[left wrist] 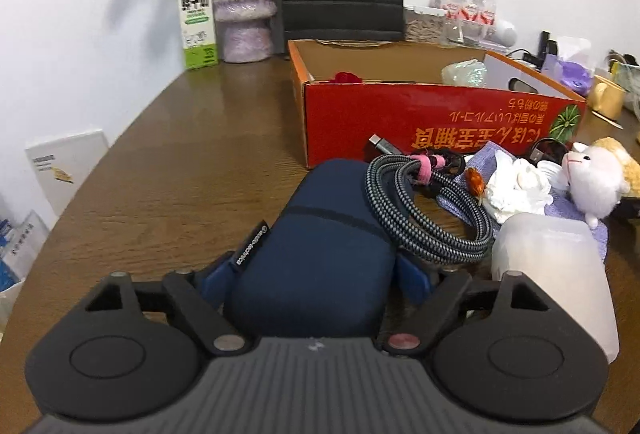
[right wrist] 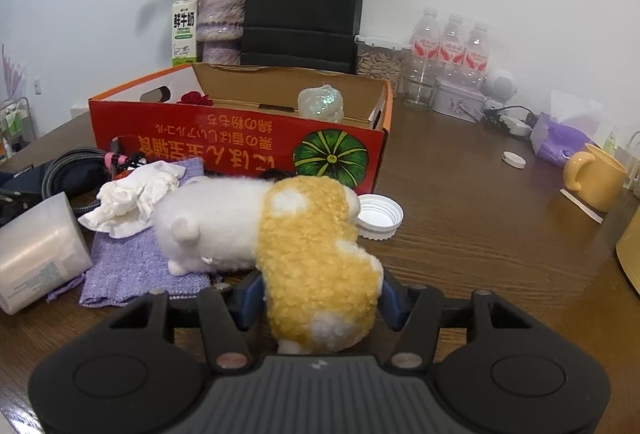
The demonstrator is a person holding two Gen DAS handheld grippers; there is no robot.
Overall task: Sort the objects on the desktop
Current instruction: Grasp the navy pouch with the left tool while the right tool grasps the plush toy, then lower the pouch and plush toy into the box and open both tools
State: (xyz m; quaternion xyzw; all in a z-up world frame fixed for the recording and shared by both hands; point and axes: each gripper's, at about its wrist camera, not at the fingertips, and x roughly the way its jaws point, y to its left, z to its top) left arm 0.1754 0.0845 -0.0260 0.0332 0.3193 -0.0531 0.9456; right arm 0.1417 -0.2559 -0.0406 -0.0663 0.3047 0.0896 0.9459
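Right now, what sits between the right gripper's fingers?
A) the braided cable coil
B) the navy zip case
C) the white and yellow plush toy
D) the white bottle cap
C: in the right wrist view the blue pads of the right gripper flank the yellow rear of the plush toy; the white bottle cap lies beyond on the table.
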